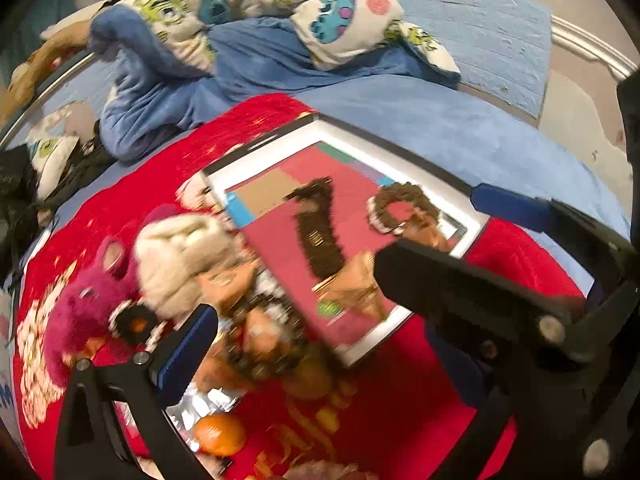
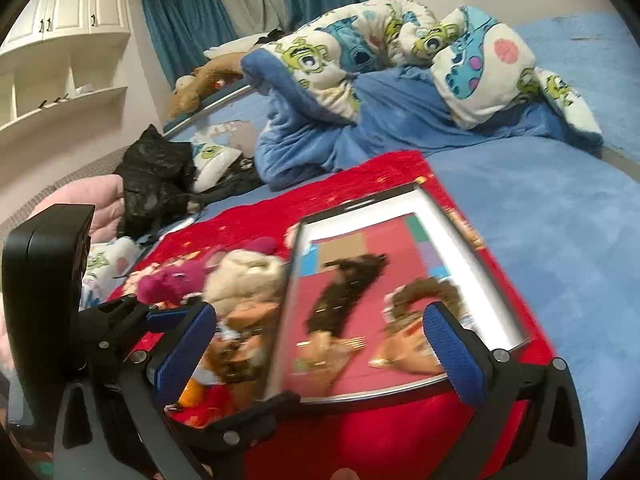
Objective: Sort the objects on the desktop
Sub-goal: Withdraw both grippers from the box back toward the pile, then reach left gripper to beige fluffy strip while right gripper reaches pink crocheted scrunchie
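Note:
A white-framed board (image 1: 352, 354) with a red inside lies on a red cloth (image 1: 440, 400) on the bed. On it lie a dark brown furry strip (image 1: 320, 232) and a brown ring-shaped scrunchie (image 1: 404, 208). Left of the board is a heap: a magenta plush (image 1: 88, 300), a cream plush (image 1: 180, 256), an orange (image 1: 220, 432). My left gripper (image 1: 296, 316) is open above the heap and board. My right gripper (image 2: 320, 348) is open and empty over the board (image 2: 472, 248), with the strip (image 2: 344, 292) between its fingers (image 2: 452, 344). Both views are blurred.
A rumpled cartoon-print duvet (image 2: 360, 52) and blue blanket (image 2: 400, 120) lie behind the cloth. A black bag (image 2: 156, 172) sits at the left, below white shelves (image 2: 60, 80). Blue bed sheet (image 2: 560, 220) stretches right of the board.

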`<act>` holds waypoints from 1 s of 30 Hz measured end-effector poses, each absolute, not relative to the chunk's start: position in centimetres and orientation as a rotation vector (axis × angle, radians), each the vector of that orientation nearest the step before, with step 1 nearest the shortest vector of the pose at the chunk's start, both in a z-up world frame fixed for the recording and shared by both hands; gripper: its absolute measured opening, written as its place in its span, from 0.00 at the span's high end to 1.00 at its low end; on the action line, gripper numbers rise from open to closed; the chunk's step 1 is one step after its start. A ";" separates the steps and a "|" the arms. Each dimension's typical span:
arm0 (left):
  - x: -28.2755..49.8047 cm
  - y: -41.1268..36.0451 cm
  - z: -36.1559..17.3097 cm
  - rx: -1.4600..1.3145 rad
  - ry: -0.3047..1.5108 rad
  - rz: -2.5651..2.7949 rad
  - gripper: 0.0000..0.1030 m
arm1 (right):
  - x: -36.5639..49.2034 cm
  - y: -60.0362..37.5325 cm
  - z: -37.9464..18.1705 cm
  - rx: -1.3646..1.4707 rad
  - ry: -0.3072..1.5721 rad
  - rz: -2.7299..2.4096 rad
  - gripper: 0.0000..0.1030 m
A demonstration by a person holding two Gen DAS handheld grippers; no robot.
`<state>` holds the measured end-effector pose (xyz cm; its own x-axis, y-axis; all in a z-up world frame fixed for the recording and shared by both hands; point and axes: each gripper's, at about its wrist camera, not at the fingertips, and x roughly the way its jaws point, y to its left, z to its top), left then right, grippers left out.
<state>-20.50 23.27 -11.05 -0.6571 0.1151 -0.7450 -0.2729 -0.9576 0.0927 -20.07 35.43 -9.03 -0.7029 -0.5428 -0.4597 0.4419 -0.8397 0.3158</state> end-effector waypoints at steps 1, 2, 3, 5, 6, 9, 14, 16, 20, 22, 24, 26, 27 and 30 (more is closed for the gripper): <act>-20.0 22.4 -10.9 -1.180 0.280 2.669 0.00 | -19.8 34.8 -9.0 0.751 -0.239 -2.474 0.00; -19.3 21.4 -10.8 -1.183 0.272 2.679 0.00 | -19.3 33.9 -9.1 0.758 -0.230 -2.470 0.00; -18.8 20.5 -10.8 -1.188 0.269 2.686 0.00 | -19.3 33.9 -9.1 0.758 -0.230 -2.470 0.00; -18.0 18.9 -10.8 -1.203 0.260 2.697 0.00 | -18.2 31.8 -9.1 0.773 -0.212 -2.446 0.00; -17.5 17.9 -10.9 -1.210 0.250 2.703 0.00 | -17.8 30.9 -9.0 0.775 -0.203 -2.439 0.00; -15.9 14.7 -10.8 -1.226 0.203 2.721 0.00 | -16.3 28.6 -8.7 0.776 -0.177 -2.438 0.00; -13.7 10.0 -10.6 -1.240 0.145 2.730 0.00 | -14.7 25.7 -8.4 0.771 -0.191 -2.426 0.00; -13.2 8.2 -10.6 -1.247 0.128 2.736 0.00 | -14.3 24.6 -8.2 0.775 -0.170 -2.423 0.00; -12.7 5.8 -10.4 -1.258 0.062 2.741 0.00 | -13.4 22.5 -7.5 0.767 -0.129 -2.441 0.00; -12.6 4.8 -10.5 -1.270 0.022 2.740 0.00 | -13.1 22.2 -7.6 0.775 -0.147 -2.437 0.00; -12.4 4.3 -10.7 -1.277 0.002 2.743 0.00 | -12.9 22.0 -7.7 0.782 -0.149 -2.435 0.00; -12.3 4.1 -11.1 -1.291 -0.012 2.740 0.00 | -12.6 22.0 -8.0 0.799 -0.140 -2.438 0.00; -12.3 4.1 -11.4 -1.298 -0.017 2.737 0.00 | -12.4 22.0 -8.1 0.804 -0.139 -2.440 0.00; -12.4 4.4 -12.2 -1.322 -0.006 2.724 0.00 | -12.0 22.6 -8.5 0.816 -0.151 -2.448 0.00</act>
